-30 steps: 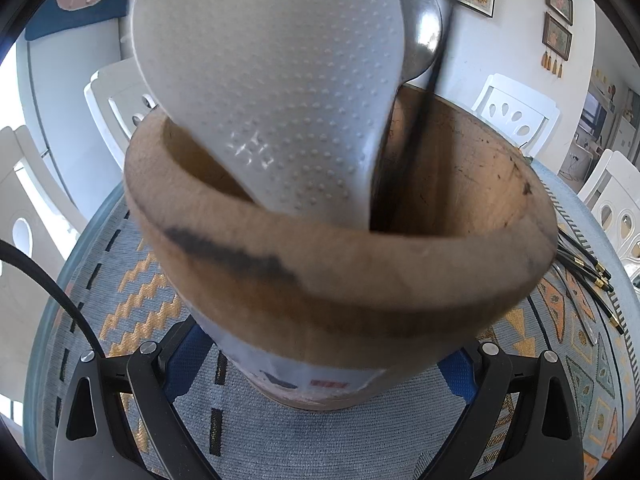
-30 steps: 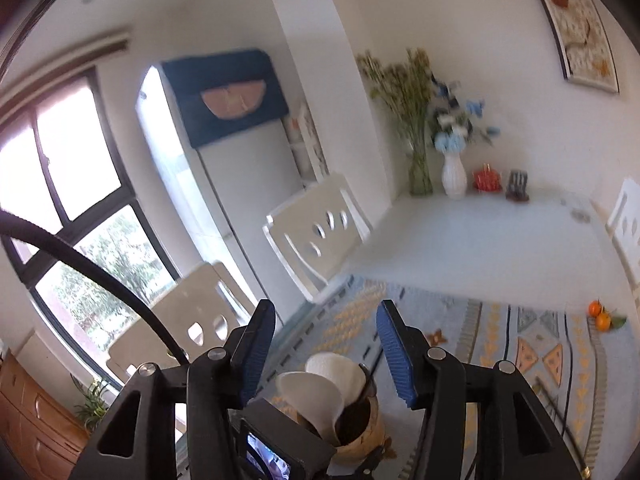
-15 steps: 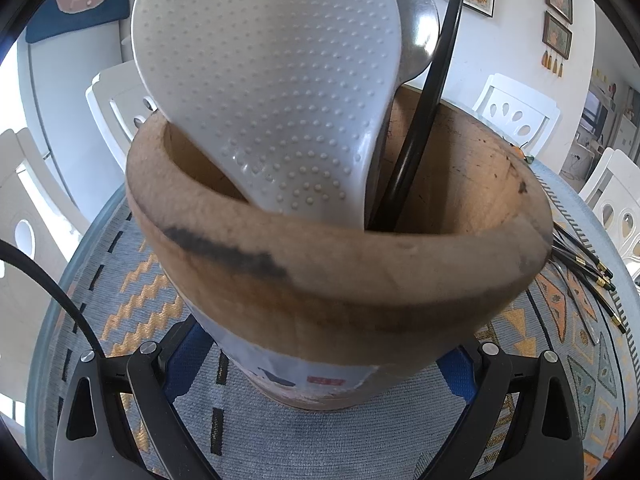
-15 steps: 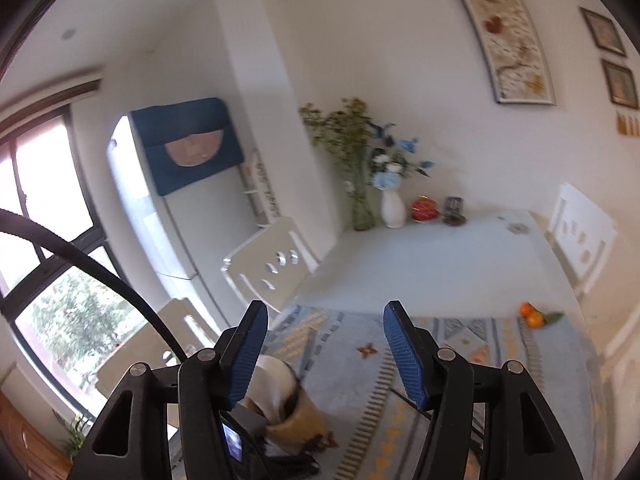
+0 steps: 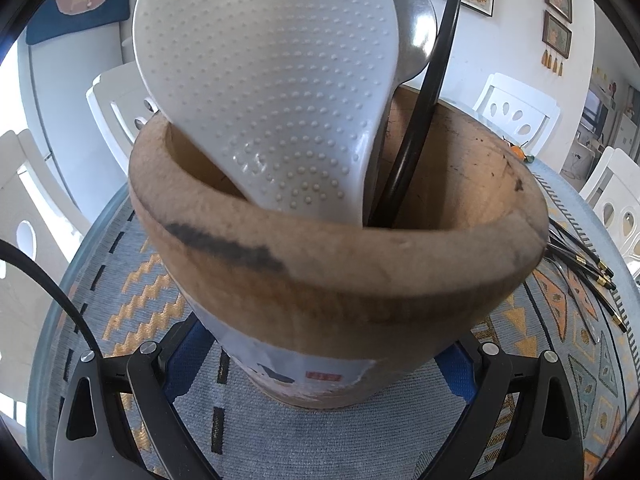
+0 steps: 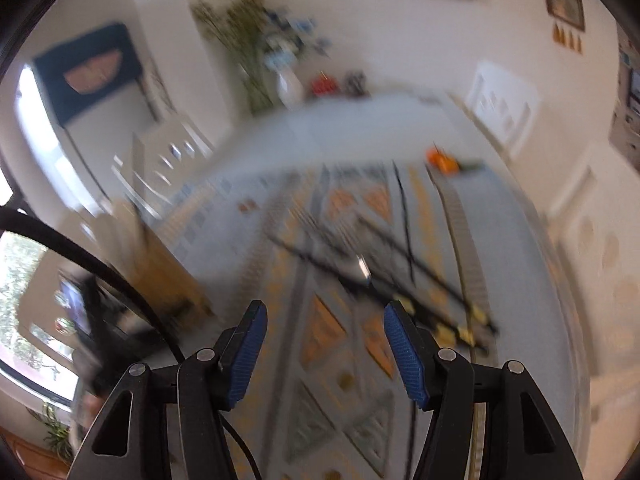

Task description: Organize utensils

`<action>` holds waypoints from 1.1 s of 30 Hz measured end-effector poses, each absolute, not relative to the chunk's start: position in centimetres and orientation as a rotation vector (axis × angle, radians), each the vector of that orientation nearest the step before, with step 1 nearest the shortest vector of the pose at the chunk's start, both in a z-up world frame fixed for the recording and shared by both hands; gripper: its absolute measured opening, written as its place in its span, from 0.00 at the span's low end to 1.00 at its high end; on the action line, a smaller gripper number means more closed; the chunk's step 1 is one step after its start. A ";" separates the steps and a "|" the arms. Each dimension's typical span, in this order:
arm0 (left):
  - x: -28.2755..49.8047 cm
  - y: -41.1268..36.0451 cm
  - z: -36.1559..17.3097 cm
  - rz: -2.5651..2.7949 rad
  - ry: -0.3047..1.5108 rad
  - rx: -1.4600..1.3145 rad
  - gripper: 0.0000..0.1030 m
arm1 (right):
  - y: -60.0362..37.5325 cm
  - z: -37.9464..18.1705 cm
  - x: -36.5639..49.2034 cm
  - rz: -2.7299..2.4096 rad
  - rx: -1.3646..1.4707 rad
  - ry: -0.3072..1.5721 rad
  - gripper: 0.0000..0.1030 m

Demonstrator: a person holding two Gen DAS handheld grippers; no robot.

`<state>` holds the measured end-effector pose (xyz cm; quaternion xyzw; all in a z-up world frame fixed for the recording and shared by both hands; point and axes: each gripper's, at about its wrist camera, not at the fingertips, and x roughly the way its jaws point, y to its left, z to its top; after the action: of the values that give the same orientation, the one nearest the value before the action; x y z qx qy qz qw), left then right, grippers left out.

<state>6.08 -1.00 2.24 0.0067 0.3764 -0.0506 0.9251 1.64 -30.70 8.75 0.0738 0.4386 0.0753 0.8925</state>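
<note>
The left gripper (image 5: 320,364) clamps one round wooden utensil holder (image 5: 340,276) standing on the patterned blue-and-orange mat (image 5: 132,312) that covers the counter. Three utensils stand in the holder: one white dimpled plastic rice paddle (image 5: 272,92), one metal spoon (image 5: 414,40) and one black-handled utensil (image 5: 424,100). The right gripper (image 6: 324,354), jaws spread and empty, having just opened further, points at several black gold-tipped utensils (image 6: 400,276); blur prevents a count.

Right tool (image 6: 324,356) gapes empty above patterned mat (image 6: 320,420); blurred black-handled utensils (image 6: 400,272), seemingly, lie ahead.
</note>
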 end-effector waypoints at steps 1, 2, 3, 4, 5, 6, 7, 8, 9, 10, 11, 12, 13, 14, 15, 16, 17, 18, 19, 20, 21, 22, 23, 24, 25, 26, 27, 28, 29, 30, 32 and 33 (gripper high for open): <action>6.1 -1.0 2.2 -0.104 0.774 0.014 0.94 | -30.8 7.4 1.7 0.147 0.149 0.935 0.57; 6.2 -0.9 2.2 -0.104 0.775 0.013 0.94 | -30.9 6.3 1.7 0.137 0.148 0.957 0.57; 6.2 -0.8 2.1 -0.105 0.775 0.012 0.94 | -31.1 5.1 1.7 0.131 0.153 0.976 0.57; 6.2 -0.8 2.0 -0.105 0.774 0.012 0.94 | -31.3 4.3 1.8 0.127 0.154 0.981 0.57; 6.2 -0.8 2.0 -0.105 0.775 0.011 0.94 | -31.4 3.7 1.8 0.120 0.151 0.981 0.57; 6.2 -0.8 2.0 -0.106 0.774 0.010 0.94 | -31.6 3.3 1.6 0.112 0.147 0.982 0.57; 6.2 -0.7 2.0 -0.107 0.773 0.009 0.94 | -31.7 2.8 1.8 0.103 0.141 0.989 0.57; 6.2 -0.6 2.0 -0.107 0.772 0.008 0.94 | -31.8 2.6 1.9 0.100 0.143 0.993 0.57; 6.2 -0.5 2.0 -0.108 0.772 0.007 0.94 | -32.0 2.2 2.2 0.095 0.146 0.995 0.57; 6.2 -0.5 2.0 -0.109 0.772 0.006 0.94 | -31.9 1.8 2.4 0.093 0.144 0.996 0.57; 6.2 -0.5 2.0 -0.109 0.772 0.005 0.94 | -31.9 1.6 2.6 0.090 0.144 1.004 0.57; 6.2 -0.4 2.0 -0.110 0.773 0.004 0.94 | -31.7 1.2 3.0 0.090 0.146 1.014 0.57; 6.2 -0.4 2.0 -0.109 0.772 0.005 0.94 | -31.6 0.7 3.2 0.090 0.148 1.018 0.57; 6.1 -0.3 2.0 -0.108 0.771 0.007 0.94 | -31.4 0.6 3.3 0.082 0.138 1.007 0.57; 6.2 -0.3 1.9 -0.108 0.772 0.006 0.94 | -31.0 0.6 3.5 0.068 0.111 0.991 0.57; 6.1 -0.3 1.9 -0.108 0.772 0.006 0.94 | -30.6 0.5 3.7 0.060 0.089 0.989 0.58; 6.2 -0.2 1.9 -0.108 0.771 0.006 0.94 | -30.4 0.4 3.9 0.058 0.080 0.989 0.65; 6.1 -0.2 1.9 -0.108 0.771 0.007 0.94 | -30.0 0.2 4.3 0.072 0.077 0.989 0.72; 6.1 -0.2 1.9 -0.108 0.770 0.007 0.94 | -29.6 0.0 4.7 0.096 0.072 0.993 0.89; 6.1 -0.2 1.9 -0.109 0.771 0.006 0.94 | -29.1 -0.2 5.0 0.111 0.054 1.002 1.00; 6.0 -0.2 2.0 -0.110 0.771 0.005 0.94 | -28.2 -0.5 5.2 0.096 -0.003 1.015 1.00; 5.9 -0.1 2.0 -0.110 0.771 0.004 0.94 | -27.5 -0.6 5.3 0.083 -0.049 1.007 1.00; 5.9 -0.1 2.0 -0.110 0.771 0.004 0.94 | -27.3 -0.5 5.1 0.076 -0.064 0.989 1.00; 5.9 -0.1 2.0 -0.110 0.771 0.004 0.94 | -27.3 -0.5 5.0 0.072 -0.065 0.984 1.00; 5.9 -0.1 2.0 -0.110 0.771 0.004 0.94 | -27.6 -0.5 4.9 0.079 -0.048 0.987 1.00; 5.9 -0.1 2.0 -0.110 0.770 0.004 0.94 | -28.0 -0.6 4.9 0.090 -0.018 0.988 1.00; 6.0 -0.2 2.0 -0.110 0.771 0.004 0.94 | -28.2 -0.6 4.8 0.096 -0.010 0.983 1.00; 5.9 -0.2 2.0 -0.110 0.771 0.005 0.94 | -28.1 -0.6 4.6 0.096 -0.018 0.974 1.00; 5.9 -0.2 2.0 -0.110 0.771 0.005 0.94 | -28.0 -0.7 4.3 0.084 -0.018 0.946 1.00; 5.9 -0.1 2.0 -0.110 0.771 0.005 0.94 | -27.9 -0.8 4.0 0.075 -0.015 0.927 1.00; 6.0 -0.2 2.1 -0.111 0.771 0.003 0.94 | -27.9 -0.9 4.1 0.076 -0.014 0.929 1.00; 5.9 -0.2 2.1 -0.111 0.771 0.004 0.94 | -28.0 -0.9 4.1 0.078 -0.009 0.928 1.00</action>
<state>5.90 -0.18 2.09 0.0019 0.3758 -0.0540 0.9251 4.11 -27.96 -0.85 -0.0044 0.4476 0.0374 0.8935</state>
